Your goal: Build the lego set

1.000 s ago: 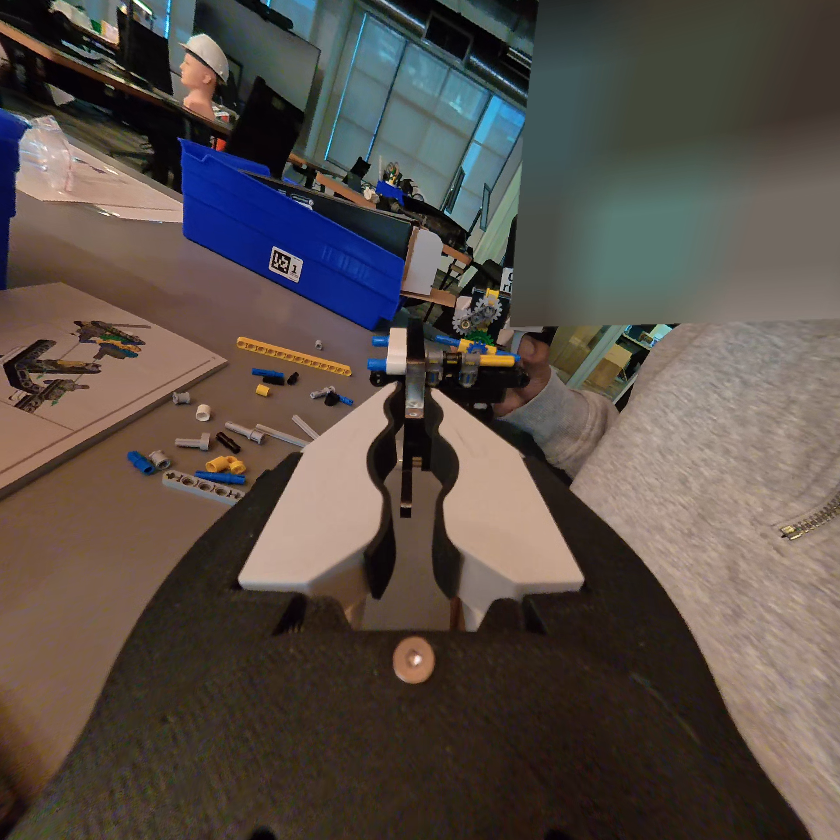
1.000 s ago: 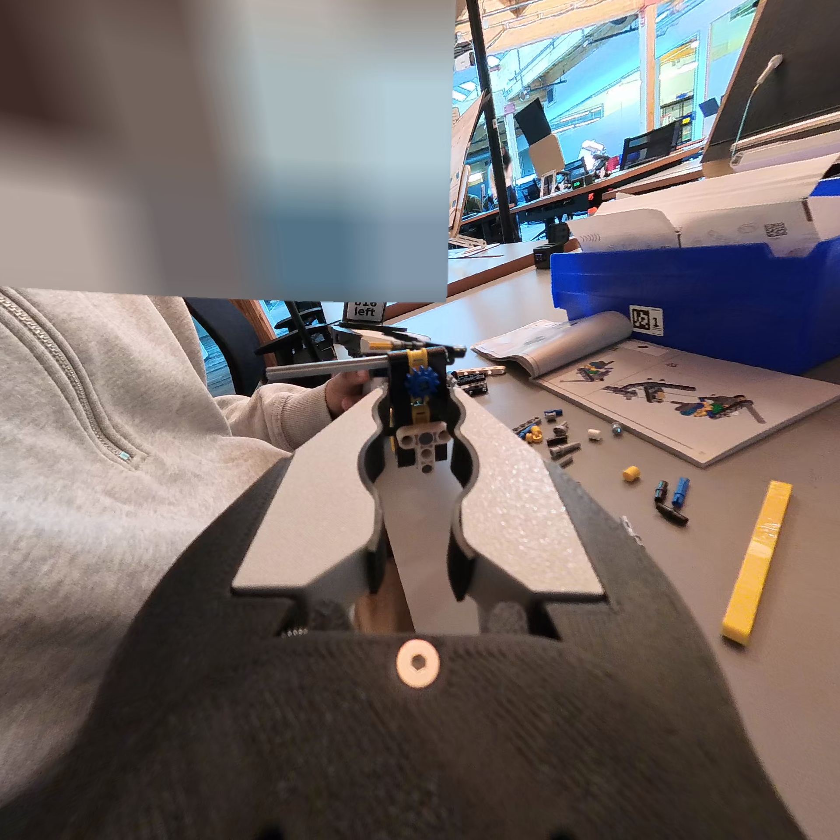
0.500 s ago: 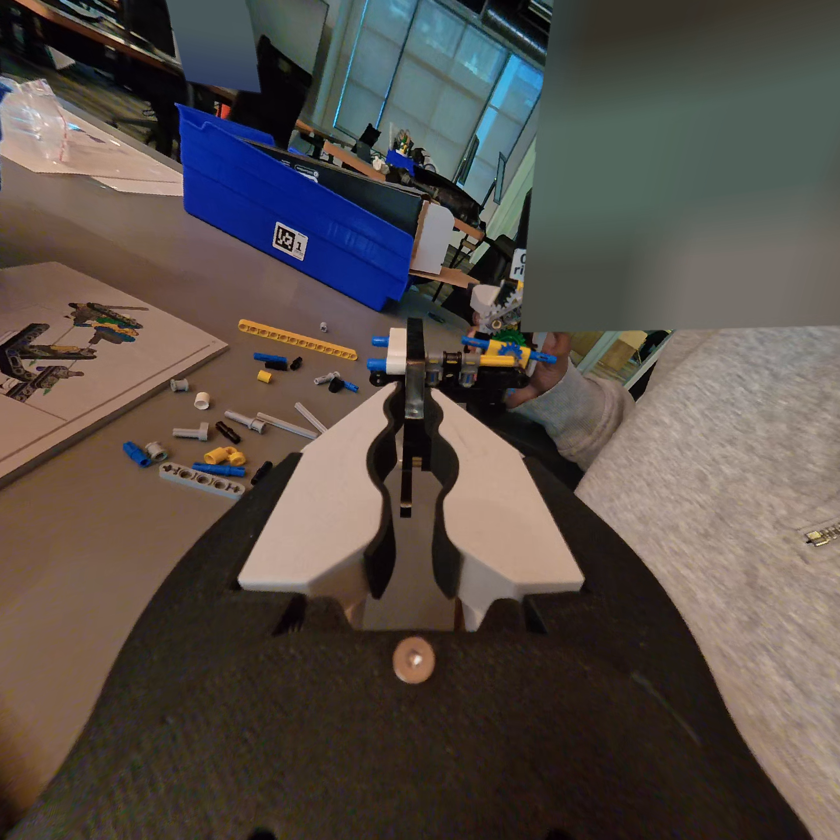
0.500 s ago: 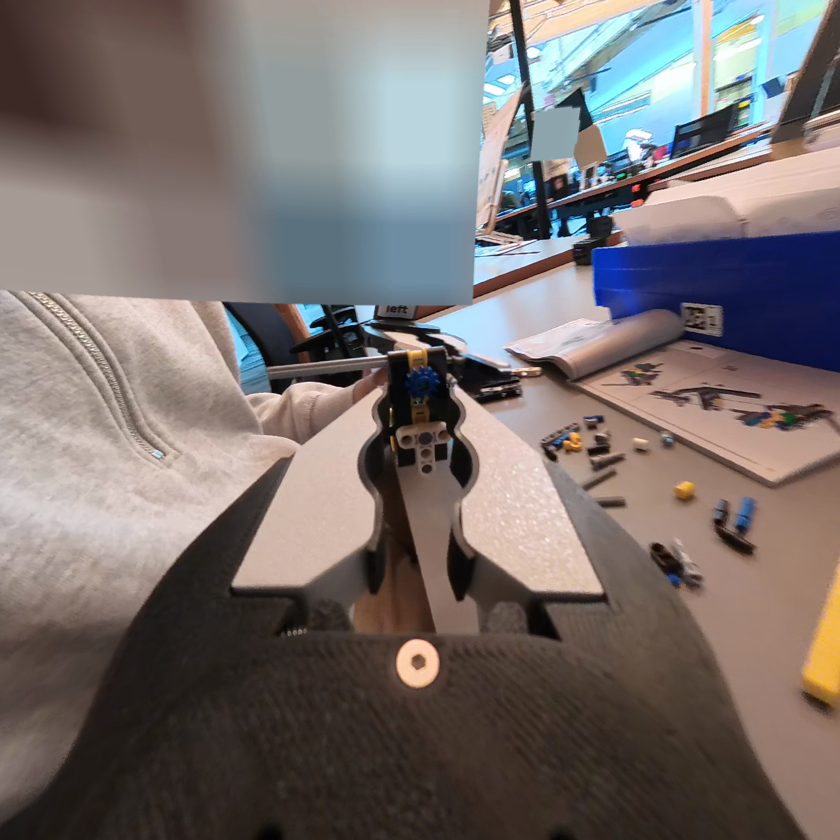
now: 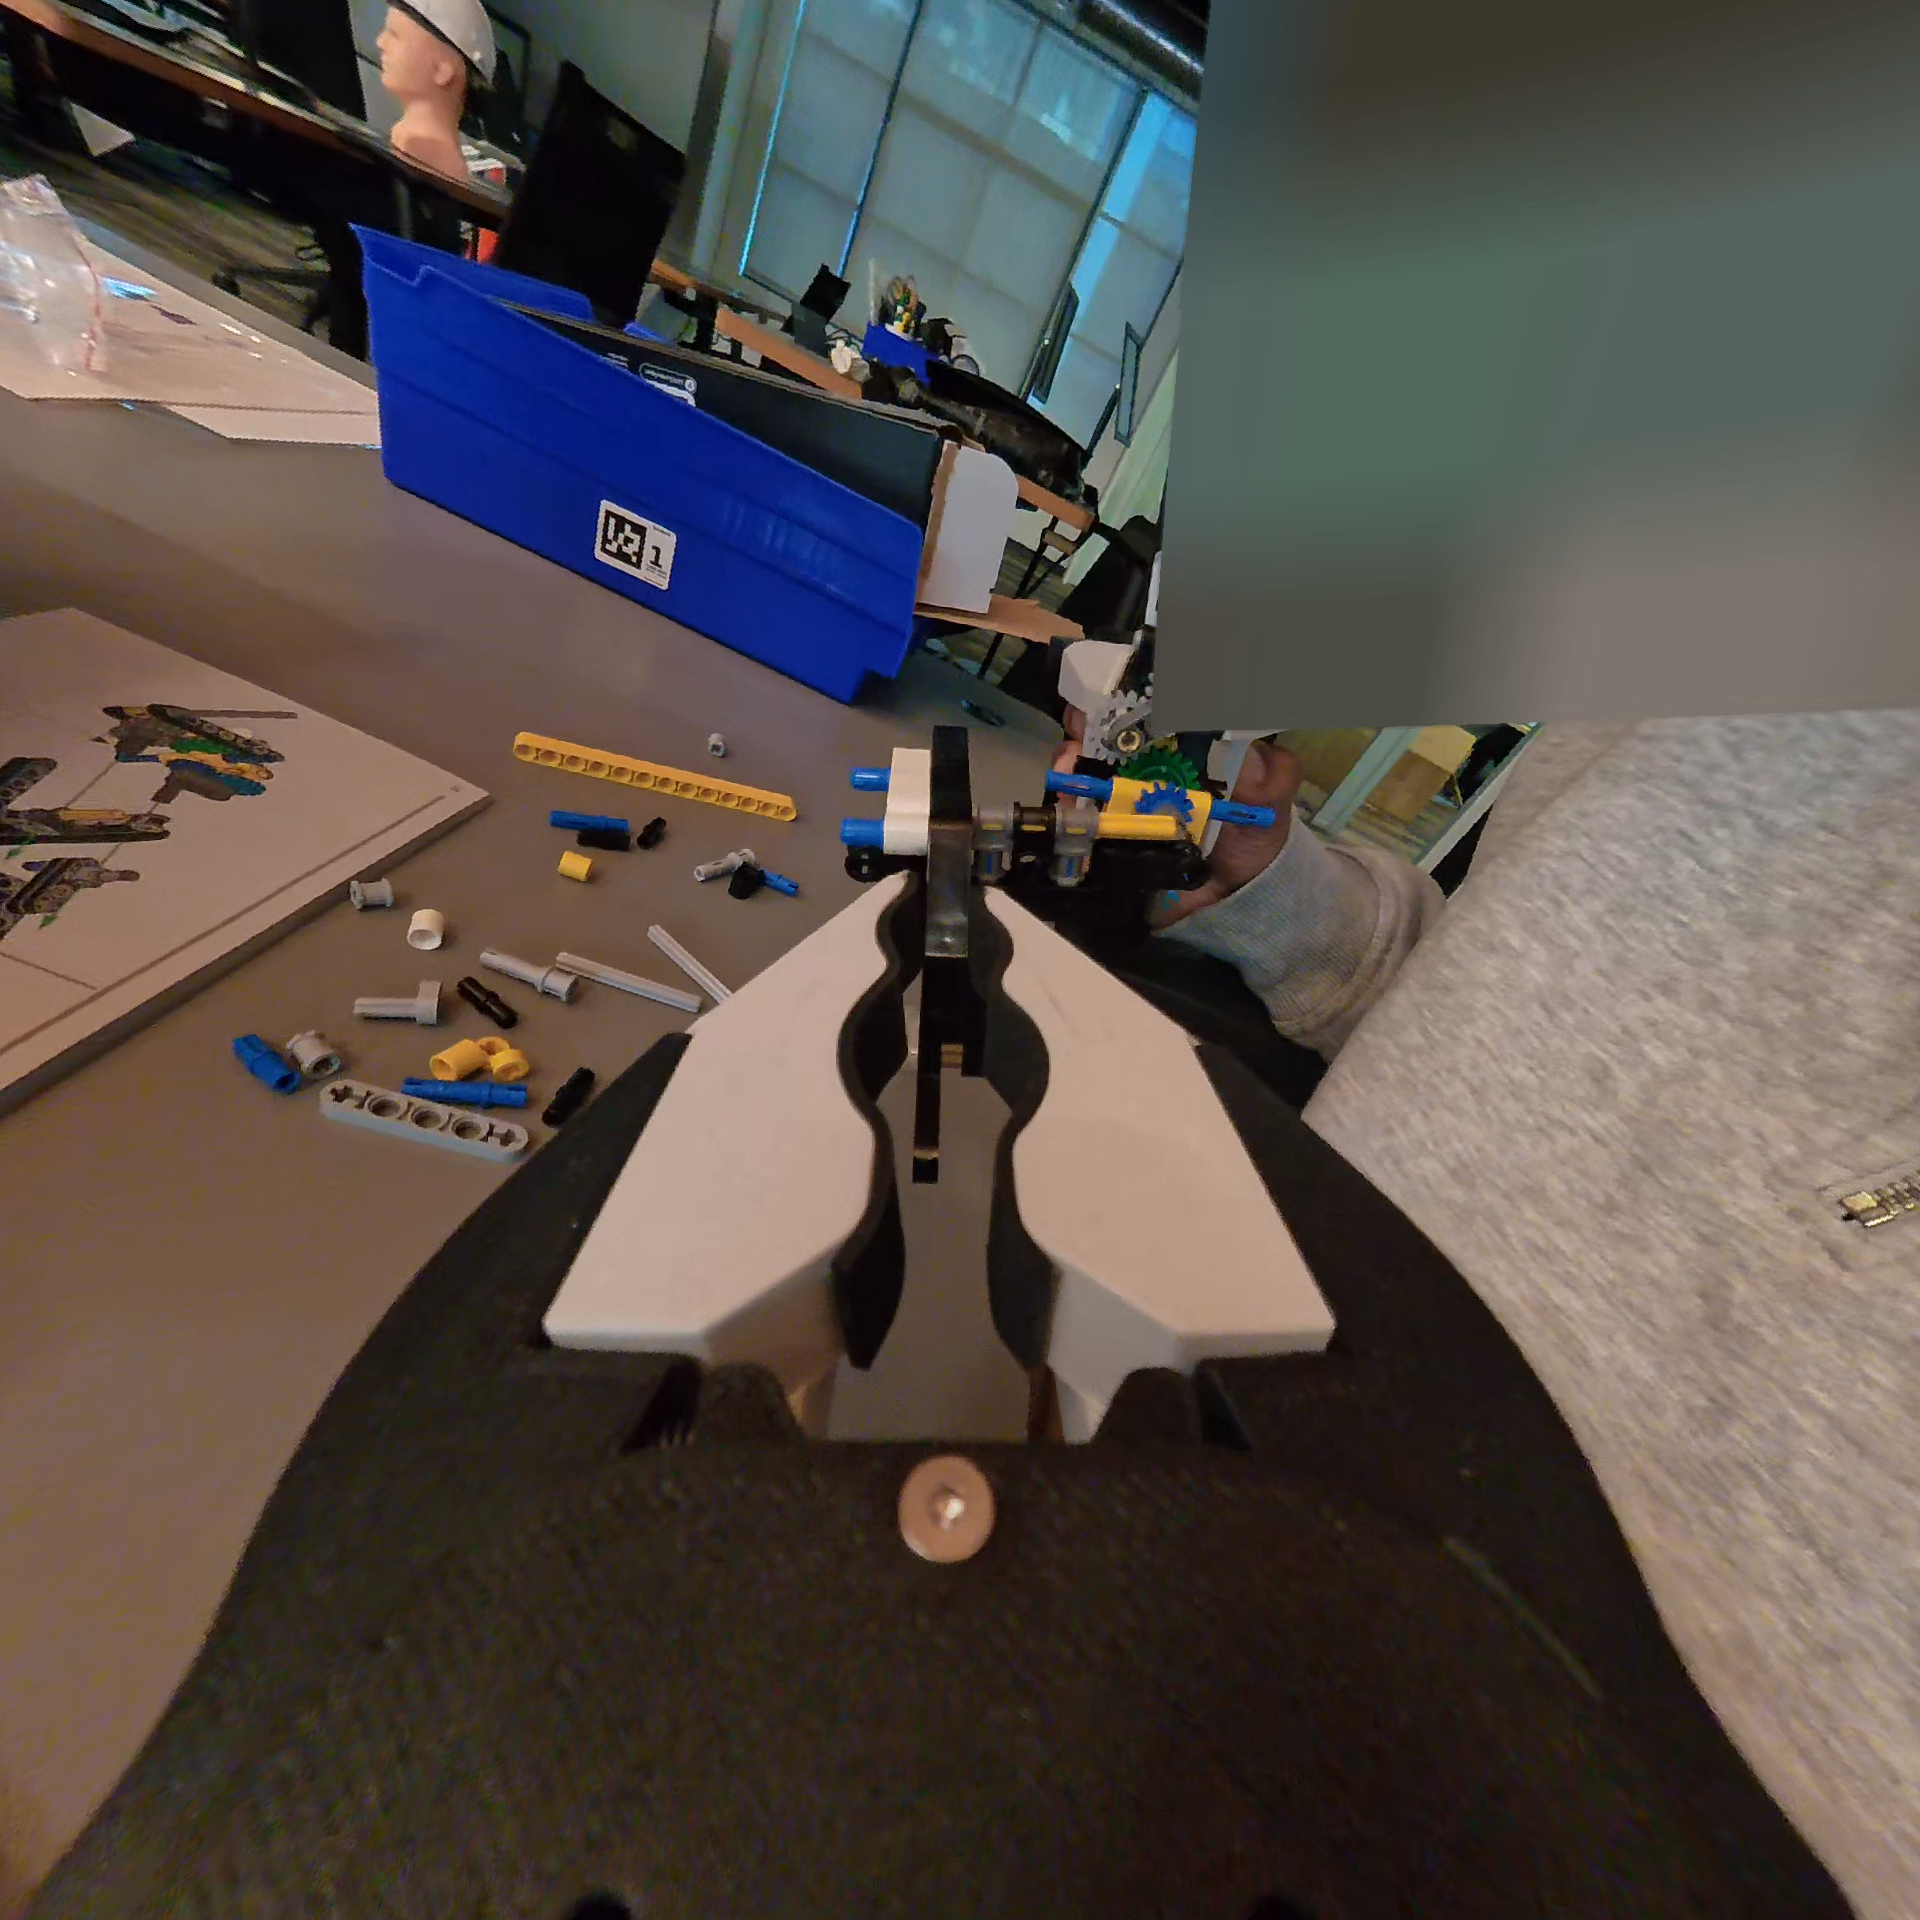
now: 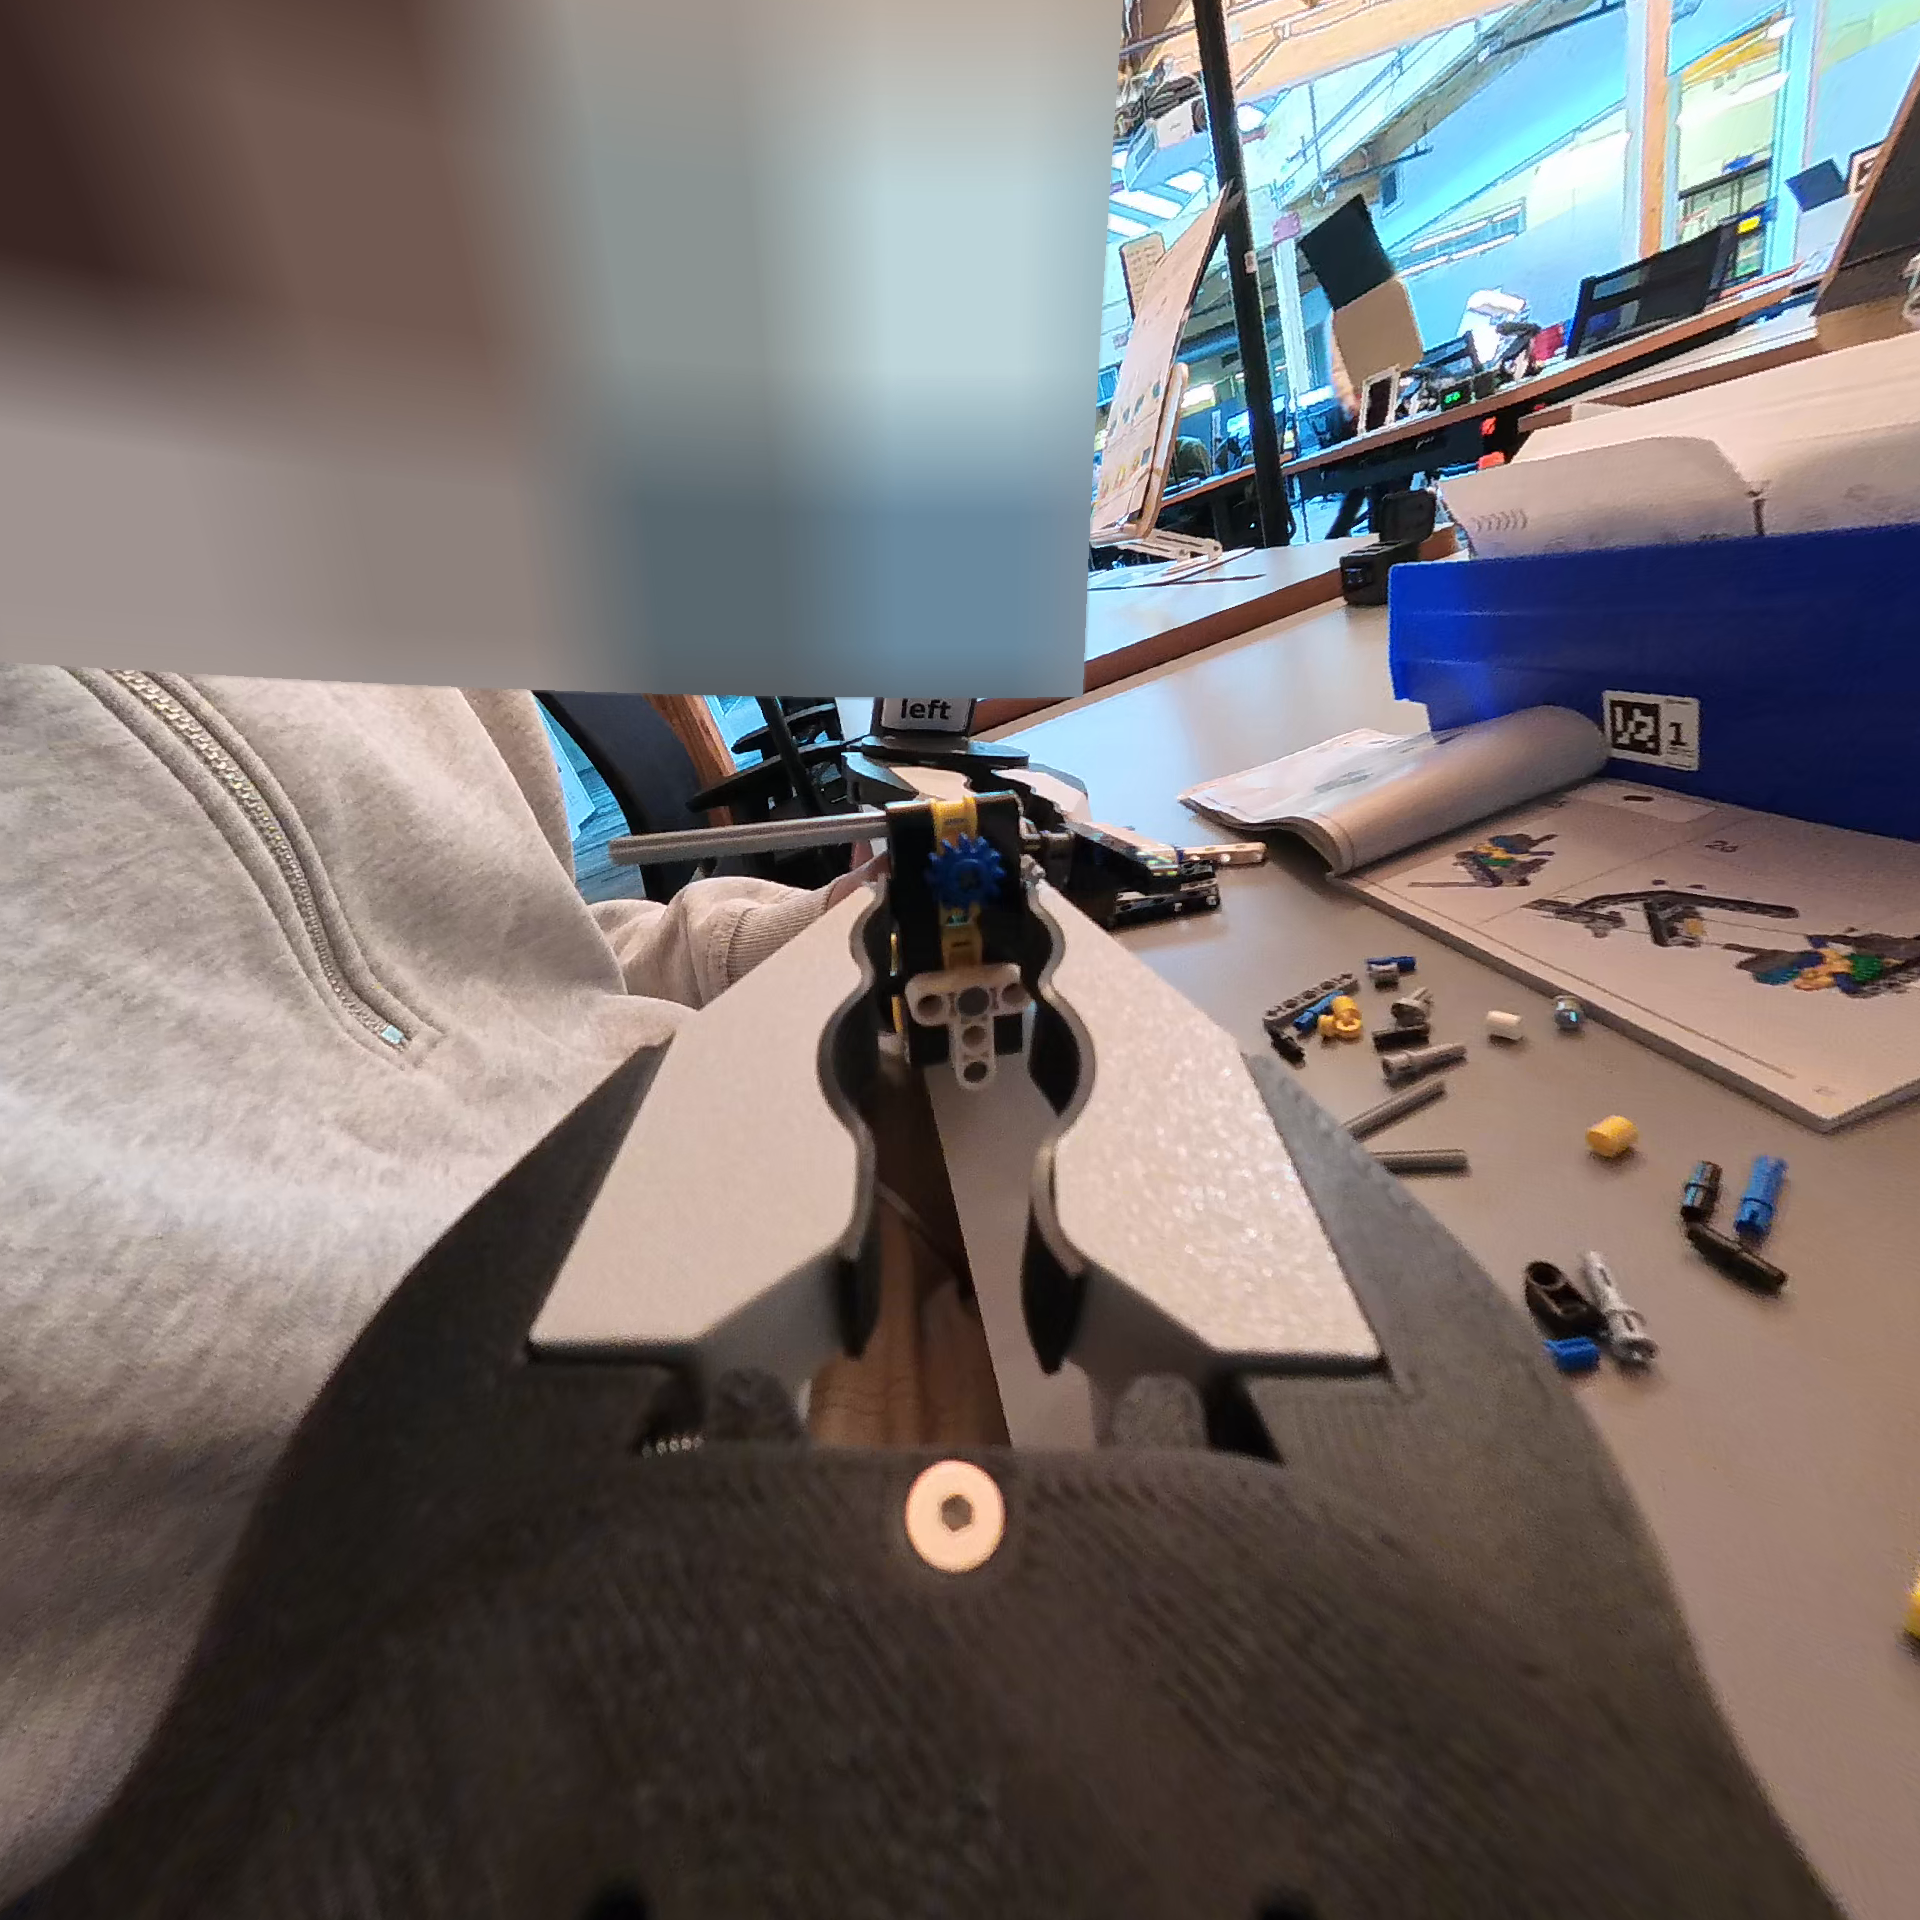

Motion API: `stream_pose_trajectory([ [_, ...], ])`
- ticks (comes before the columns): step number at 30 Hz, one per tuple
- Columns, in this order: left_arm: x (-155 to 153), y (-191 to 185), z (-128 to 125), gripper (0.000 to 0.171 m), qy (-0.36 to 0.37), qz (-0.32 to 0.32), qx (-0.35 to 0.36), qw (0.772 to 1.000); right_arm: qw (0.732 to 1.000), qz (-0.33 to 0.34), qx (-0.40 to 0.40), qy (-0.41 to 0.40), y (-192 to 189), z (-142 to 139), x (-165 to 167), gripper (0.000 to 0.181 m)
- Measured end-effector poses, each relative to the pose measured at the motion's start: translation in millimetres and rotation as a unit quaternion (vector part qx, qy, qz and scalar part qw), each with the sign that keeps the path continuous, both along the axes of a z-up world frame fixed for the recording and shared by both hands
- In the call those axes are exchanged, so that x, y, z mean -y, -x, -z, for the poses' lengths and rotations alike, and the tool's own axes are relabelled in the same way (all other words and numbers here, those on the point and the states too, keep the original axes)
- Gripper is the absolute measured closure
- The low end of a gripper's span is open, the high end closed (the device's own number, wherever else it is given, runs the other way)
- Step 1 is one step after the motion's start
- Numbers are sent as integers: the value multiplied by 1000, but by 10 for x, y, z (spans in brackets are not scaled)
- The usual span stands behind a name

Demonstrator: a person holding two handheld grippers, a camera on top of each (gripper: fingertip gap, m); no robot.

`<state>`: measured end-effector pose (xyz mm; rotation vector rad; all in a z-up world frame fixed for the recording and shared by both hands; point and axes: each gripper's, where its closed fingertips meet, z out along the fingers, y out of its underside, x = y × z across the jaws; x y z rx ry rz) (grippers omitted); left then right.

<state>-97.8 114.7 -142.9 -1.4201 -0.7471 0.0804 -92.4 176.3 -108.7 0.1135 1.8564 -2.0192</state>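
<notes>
- Lego assembly [image 5: 1039, 831] held in mid-air above the table edge, centre of the left wrist view: a black frame with a white block and two blue pins on its left side, grey connectors and a yellow beam to the right, one small blue gear on the yellow part.
- Behind it, a grey gear [image 5: 1117, 717] and a green gear [image 5: 1164, 764], partly cut off by the blurred patch.
- Left gripper [image 5: 951, 894]: jaws nearly together, pinching the thin black plate of the assembly edge-on.
- Right gripper [image 6: 961, 935]: jaws narrowly parted, clamped on the other end of the same assembly [image 6: 956, 914]; there a blue gear faces the camera over a yellow strip, a white T-shaped piece below, and a grey axle [image 6: 748, 836] sticking out to frame left.
- Grey table [image 5: 312, 1299] at frame left, loose parts scattered on it: one long yellow beam [image 5: 655, 774], one grey five-hole beam [image 5: 421, 1114], two thin grey axles, several blue and black pins, a few small yellow bushes; the small pieces are too many and too small for a sure count.
- One open instruction booklet [image 5: 156, 810], left edge.
- One blue bin [image 5: 623, 488] with a square tag, upper left.
- Person's grey zip sweatshirt [image 5: 1662, 1143] fills the right side.
</notes>
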Motion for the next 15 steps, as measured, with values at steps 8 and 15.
stream_pose_trajectory([
  [8,-12,0,8,168,8,-1,-2,1000,1000,2,0,0,5,4,5,159],
  [15,-11,6,15,168,11,-6,-2,1000,1000,1,0,-4,7,10,-18,159],
])
